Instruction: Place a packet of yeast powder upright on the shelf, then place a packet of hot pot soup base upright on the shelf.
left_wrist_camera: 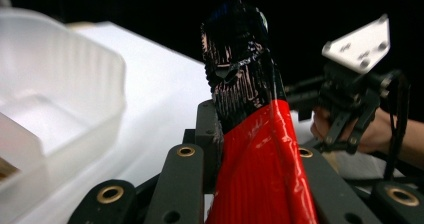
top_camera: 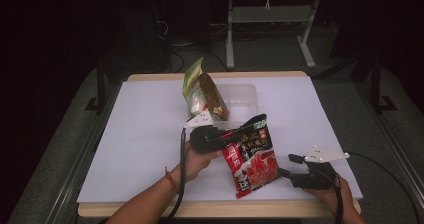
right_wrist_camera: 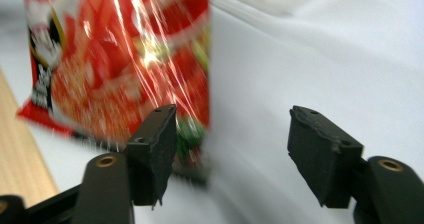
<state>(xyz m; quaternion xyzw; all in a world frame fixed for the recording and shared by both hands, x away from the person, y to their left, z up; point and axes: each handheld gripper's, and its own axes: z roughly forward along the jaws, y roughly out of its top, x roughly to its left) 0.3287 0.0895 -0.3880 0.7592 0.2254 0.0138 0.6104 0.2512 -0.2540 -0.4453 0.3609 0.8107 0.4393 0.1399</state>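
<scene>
Aloft, red snack packet [top_camera: 251, 156] pinched by left gripper [top_camera: 220, 136]; right gripper [top_camera: 295, 166] fingers spread.

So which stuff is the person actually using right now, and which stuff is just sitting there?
In use:
- red and black packet, clamped in the left gripper
- right gripper, open beside the packet, holding nothing
- probably the clear plastic tub, a likely place to put packets

Just lying about:
- table legs and cables on the floor behind the white table
</scene>
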